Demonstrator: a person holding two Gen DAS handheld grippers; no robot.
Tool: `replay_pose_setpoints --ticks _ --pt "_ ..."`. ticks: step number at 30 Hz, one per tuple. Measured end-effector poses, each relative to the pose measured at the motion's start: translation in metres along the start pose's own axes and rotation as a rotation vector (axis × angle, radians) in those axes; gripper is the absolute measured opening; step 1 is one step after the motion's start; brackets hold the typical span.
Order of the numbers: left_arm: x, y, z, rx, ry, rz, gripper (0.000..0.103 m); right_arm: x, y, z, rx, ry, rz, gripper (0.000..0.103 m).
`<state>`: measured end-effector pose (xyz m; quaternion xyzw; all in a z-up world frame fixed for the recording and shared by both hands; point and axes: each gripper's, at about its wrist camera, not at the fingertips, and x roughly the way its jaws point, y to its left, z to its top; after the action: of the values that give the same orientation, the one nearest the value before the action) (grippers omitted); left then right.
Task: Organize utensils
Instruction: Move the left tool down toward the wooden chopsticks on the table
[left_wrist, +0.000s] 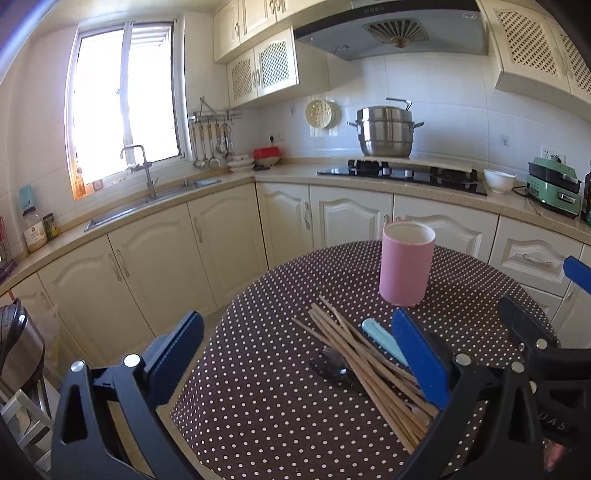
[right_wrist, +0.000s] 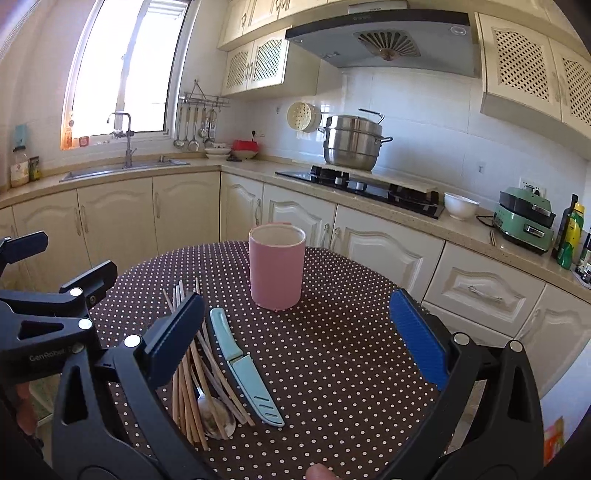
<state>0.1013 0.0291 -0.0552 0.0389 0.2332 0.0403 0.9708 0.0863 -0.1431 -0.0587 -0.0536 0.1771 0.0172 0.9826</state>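
Nearest the lens in the left wrist view, the left gripper (left_wrist: 295, 354) was held with its blue-padded fingers spread wide and nothing between them, low over the near edge of the dotted tablecloth (left_wrist: 258, 387). The right gripper (right_wrist: 299, 343) was likewise seen parted and empty, hovering just above the cloth.

Between the two, a loose heap of utensils was left lying on the table: a bundle of wooden chopsticks (left_wrist: 362, 354) fanned out, a dark spoon (left_wrist: 332, 365) partly buried beneath them, and a pale blue sheathed knife (right_wrist: 243, 373) just beside the sticks on their right. A second spoon bowl could be made out under the chopsticks in the right wrist view.

Beyond the heap, the pink utensil holder (left_wrist: 406, 266) stood upright and apart from it. Its inside was not shown; nothing was seen protruding above the rim.

The task was judged to be at its start: nothing had been gripped, and every visible utensil remained to be lifted and stood in the holder.
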Motion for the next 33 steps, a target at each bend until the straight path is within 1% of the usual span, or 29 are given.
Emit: replay_pose_setpoints --ticks 3,6,12,22,24,28,30,31,32,33 --pt "0.013 0.003 -0.006 -0.005 0.046 0.002 0.099 0.007 0.007 -0.005 -0.02 0.025 0.0 0.098" --pt "0.024 0.007 -0.012 -0.015 0.084 -0.015 0.099 0.016 0.009 -0.009 -0.02 0.061 0.018 0.098" --pt "0.04 0.01 -0.022 -0.022 0.145 -0.024 0.099 0.029 0.008 -0.013 -0.031 0.098 0.005 0.098" --pt "0.057 0.004 -0.025 -0.013 0.204 -0.049 0.099 0.049 0.001 -0.021 -0.019 0.165 0.027 0.098" --pt "0.062 0.003 -0.025 -0.026 0.228 -0.067 0.099 0.052 -0.001 -0.022 -0.022 0.176 0.039 0.098" --pt "0.071 0.001 -0.027 -0.042 0.281 -0.078 0.099 0.059 -0.005 -0.023 -0.02 0.192 0.059 0.098" --pt "0.079 0.003 -0.028 -0.062 0.323 -0.103 0.097 0.063 -0.009 -0.022 -0.012 0.202 0.069 0.098" --pt "0.083 0.006 -0.029 -0.079 0.343 -0.122 0.092 0.066 -0.011 -0.022 -0.009 0.208 0.076 0.097" --pt "0.087 0.01 -0.03 -0.104 0.372 -0.132 0.084 0.069 -0.012 -0.023 -0.008 0.22 0.083 0.096" --pt "0.091 0.014 -0.031 -0.125 0.391 -0.139 0.081 0.071 -0.013 -0.023 -0.007 0.229 0.089 0.095"
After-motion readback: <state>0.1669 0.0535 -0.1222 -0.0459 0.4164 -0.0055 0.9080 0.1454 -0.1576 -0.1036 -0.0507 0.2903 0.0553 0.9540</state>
